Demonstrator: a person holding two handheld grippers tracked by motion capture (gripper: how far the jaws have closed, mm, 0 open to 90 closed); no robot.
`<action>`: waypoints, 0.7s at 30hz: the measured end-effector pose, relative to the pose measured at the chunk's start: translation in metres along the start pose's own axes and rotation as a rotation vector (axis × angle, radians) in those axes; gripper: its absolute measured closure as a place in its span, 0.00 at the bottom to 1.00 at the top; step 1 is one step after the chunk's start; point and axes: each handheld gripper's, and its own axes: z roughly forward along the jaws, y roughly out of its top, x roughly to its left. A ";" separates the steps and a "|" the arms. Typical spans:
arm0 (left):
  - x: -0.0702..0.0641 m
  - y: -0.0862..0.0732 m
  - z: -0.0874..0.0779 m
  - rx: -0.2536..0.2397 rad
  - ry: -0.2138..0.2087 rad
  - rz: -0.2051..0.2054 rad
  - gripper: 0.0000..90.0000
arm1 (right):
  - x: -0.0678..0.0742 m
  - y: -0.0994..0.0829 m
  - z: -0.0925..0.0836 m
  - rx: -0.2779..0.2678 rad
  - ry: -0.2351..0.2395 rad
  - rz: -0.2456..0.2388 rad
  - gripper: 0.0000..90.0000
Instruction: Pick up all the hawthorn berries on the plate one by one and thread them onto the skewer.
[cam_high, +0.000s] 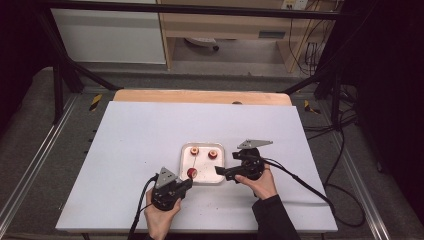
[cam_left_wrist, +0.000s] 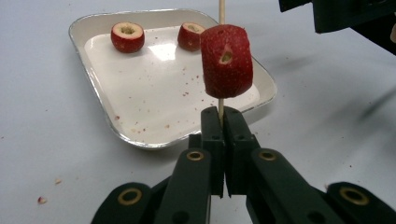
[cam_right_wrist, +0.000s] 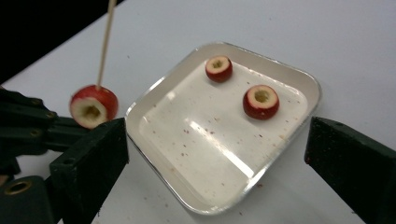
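Note:
A cored red fruit piece (cam_left_wrist: 226, 61) sits threaded on a thin wooden skewer (cam_left_wrist: 222, 11). My left gripper (cam_left_wrist: 222, 114) is shut on the skewer just below the fruit and holds it upright at the near edge of a small white tray (cam_high: 183, 159). Two more cored red pieces (cam_right_wrist: 218, 68) (cam_right_wrist: 261, 101) lie apart inside the tray (cam_right_wrist: 299, 74). My right gripper (cam_right_wrist: 215, 135) stands open at the tray's right side with nothing between its jaws. From above, the left gripper (cam_high: 186, 184) and right gripper (cam_high: 222, 172) flank the skewered fruit (cam_high: 192, 173).
The tray rests near the middle of a white table sheet (cam_high: 140, 130), with a wooden strip (cam_high: 200, 96) along the far edge. Red crumbs speckle the tray floor (cam_left_wrist: 154, 84). Cables (cam_high: 305, 182) trail from both grippers toward the near side.

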 end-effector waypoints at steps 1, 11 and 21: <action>0.001 -0.002 -0.001 0.007 -0.003 0.003 0.98 | -0.001 0.000 0.000 0.016 -0.007 -0.011 0.07; 0.005 -0.008 -0.009 0.003 0.004 0.012 0.98 | -0.007 0.015 0.003 0.134 -0.070 -0.094 0.08; 0.009 -0.010 -0.013 0.005 0.012 0.011 0.98 | -0.004 0.040 0.026 0.260 -0.105 -0.172 0.08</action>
